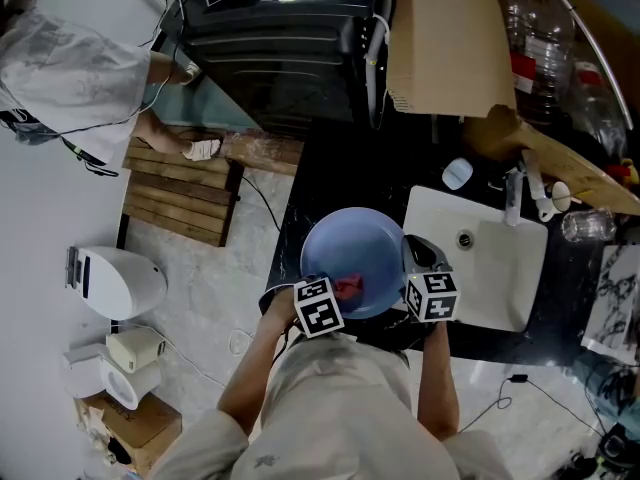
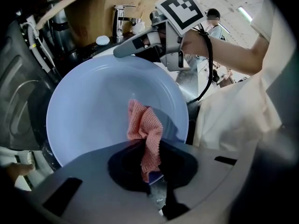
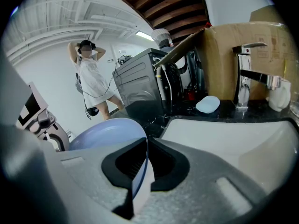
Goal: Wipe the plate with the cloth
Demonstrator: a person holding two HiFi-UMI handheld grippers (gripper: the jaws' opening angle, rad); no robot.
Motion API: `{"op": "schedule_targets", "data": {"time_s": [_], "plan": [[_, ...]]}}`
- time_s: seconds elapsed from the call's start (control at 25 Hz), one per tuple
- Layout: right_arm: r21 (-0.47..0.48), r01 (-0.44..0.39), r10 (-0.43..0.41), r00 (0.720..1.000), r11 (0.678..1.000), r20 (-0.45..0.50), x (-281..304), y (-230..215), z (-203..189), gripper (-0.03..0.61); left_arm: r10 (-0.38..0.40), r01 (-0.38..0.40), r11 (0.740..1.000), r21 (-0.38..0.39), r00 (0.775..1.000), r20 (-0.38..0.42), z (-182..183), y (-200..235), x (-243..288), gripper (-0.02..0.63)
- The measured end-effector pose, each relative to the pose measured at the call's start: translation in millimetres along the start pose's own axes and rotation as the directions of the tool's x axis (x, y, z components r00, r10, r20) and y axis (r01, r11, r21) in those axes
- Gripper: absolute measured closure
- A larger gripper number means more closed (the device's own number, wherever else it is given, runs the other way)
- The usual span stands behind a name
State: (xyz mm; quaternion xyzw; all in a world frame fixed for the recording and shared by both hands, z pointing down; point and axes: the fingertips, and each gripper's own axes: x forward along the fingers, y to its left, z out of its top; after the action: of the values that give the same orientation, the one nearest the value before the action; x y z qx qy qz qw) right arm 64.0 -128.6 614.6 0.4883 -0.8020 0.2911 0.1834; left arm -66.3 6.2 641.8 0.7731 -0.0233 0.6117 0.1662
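Observation:
A pale blue plate (image 1: 352, 256) is held above the dark counter beside the sink. My right gripper (image 1: 420, 268) is shut on the plate's right rim; in the right gripper view the rim (image 3: 139, 176) runs edge-on between the jaws. My left gripper (image 1: 335, 298) is shut on a pink cloth (image 2: 145, 134) that lies crumpled against the plate's face (image 2: 93, 111) near its lower rim. The cloth (image 1: 350, 288) shows as a small pink patch in the head view. The right gripper (image 2: 154, 38) also appears across the plate in the left gripper view.
A white sink (image 1: 490, 268) with a chrome tap (image 1: 515, 196) lies to the right. A cardboard box (image 1: 445, 38) and bottles (image 1: 540, 38) stand behind it. A black machine (image 1: 280, 48) sits at the back. Another person (image 3: 91, 83) stands further off.

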Motion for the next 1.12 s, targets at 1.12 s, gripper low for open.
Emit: {"op": "schedule_targets", "data": {"time_s": [1.12], "plan": [[0.004,-0.003,0.003,1.0,1.0,0.003,-0.2,-0.4,-0.5,0.563,0.307,-0.298,0.931,-0.213,0.952,0.011,-18.5,82.5,-19.2,0.58]]}}
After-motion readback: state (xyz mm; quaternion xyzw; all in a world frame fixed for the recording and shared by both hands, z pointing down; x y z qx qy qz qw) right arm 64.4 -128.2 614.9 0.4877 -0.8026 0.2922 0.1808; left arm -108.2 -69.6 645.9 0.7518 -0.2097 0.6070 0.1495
